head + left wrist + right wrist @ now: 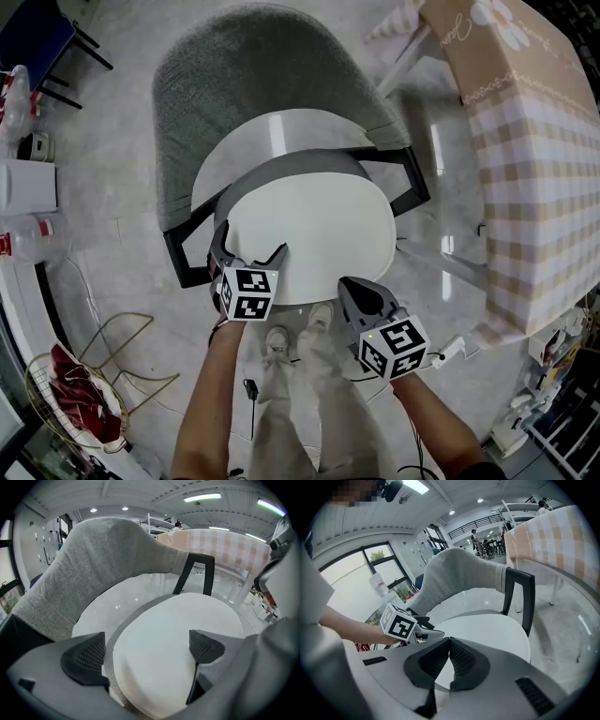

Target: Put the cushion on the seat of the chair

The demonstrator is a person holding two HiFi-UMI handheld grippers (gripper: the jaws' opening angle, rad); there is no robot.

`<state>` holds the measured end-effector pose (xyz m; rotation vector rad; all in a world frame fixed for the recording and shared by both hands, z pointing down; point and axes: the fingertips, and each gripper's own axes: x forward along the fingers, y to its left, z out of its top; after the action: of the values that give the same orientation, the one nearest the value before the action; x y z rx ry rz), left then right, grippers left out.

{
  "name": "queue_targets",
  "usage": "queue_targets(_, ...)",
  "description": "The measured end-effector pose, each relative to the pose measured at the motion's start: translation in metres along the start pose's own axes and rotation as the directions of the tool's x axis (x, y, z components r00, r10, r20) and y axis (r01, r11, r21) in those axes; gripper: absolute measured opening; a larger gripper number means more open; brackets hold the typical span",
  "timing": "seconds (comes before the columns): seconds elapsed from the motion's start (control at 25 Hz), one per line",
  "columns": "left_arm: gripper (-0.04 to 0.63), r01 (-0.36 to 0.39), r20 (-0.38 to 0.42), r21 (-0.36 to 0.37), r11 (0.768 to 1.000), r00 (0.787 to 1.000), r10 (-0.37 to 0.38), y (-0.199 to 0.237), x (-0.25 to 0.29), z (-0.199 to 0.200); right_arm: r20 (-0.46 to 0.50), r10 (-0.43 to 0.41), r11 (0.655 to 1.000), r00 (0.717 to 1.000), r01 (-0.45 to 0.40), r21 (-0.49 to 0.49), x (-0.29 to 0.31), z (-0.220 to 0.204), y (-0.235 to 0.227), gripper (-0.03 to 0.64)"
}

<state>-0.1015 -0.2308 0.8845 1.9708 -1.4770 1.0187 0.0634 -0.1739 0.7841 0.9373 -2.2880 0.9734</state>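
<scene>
My left tool (251, 247) is spread wide, one jaw on each side of the near rim of the cushion (314, 225). The cushion covers the front part of the chair's (234, 75) seat (272, 141), and a strip of bare white seat shows behind it, before the grey backrest. My right tool (352, 287) is pressed together at the cushion's front rim.

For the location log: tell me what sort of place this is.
Probably a big indoor hall staged as a dining corner: checked-cloth table, grey chair, polished floor, strip ceiling lights.
</scene>
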Motion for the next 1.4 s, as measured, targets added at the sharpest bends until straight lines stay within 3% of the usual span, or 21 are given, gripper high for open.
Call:
queue_targets(0.28, 0.545, 0.026, 0.001, 0.029, 0.999, 1.0, -0.026, -0.007, -0.003, 0.002, 0.001, -0.01, 1.0, 1.0, 0.01, 0.002, -0.003, -0.002, -0.002, 0.017)
queue_targets(0.44, 0.543, 0.105, -0.02, 0.031, 0.994, 0.994, -0.105, -0.018, -0.007, -0.001, 0.004, -0.015, 1.0, 1.0, 0.015, -0.006, -0.007, 0.001, 0.0, 0.017)
queue_targets(0.72, 0.538, 0.175, -0.037, -0.033, 0.984, 0.984, -0.177, -0.028, -0.033, 0.001, 0.021, -0.019, 1.0, 1.0, 0.019, -0.022, -0.018, 0.018, 0.014, 0.017)
queue_targets(1.0, 0.517, 0.188, -0.004, -0.027, 0.982, 0.982, -0.188, -0.031, -0.07, 0.023, 0.037, -0.012, 0.999, 0.999, 0.014, -0.053, -0.033, 0.039, 0.033, 0.017)
queue_targets(1.08, 0.479, 0.182, 0.013, -0.023, 0.983, 0.983, -0.182, -0.028, -0.082, 0.032, 0.042, -0.015, 0.998, 0.999, 0.018, -0.06, -0.038, 0.045, 0.036, 0.017)
queue_targets(1.4, 0.165, 0.163, 0.092, -0.009, 0.987, 0.983, -0.162, -0.019, -0.135, 0.063, 0.066, -0.046, 0.996, 0.997, 0.051, -0.069, -0.059, 0.065, 0.044, 0.017)
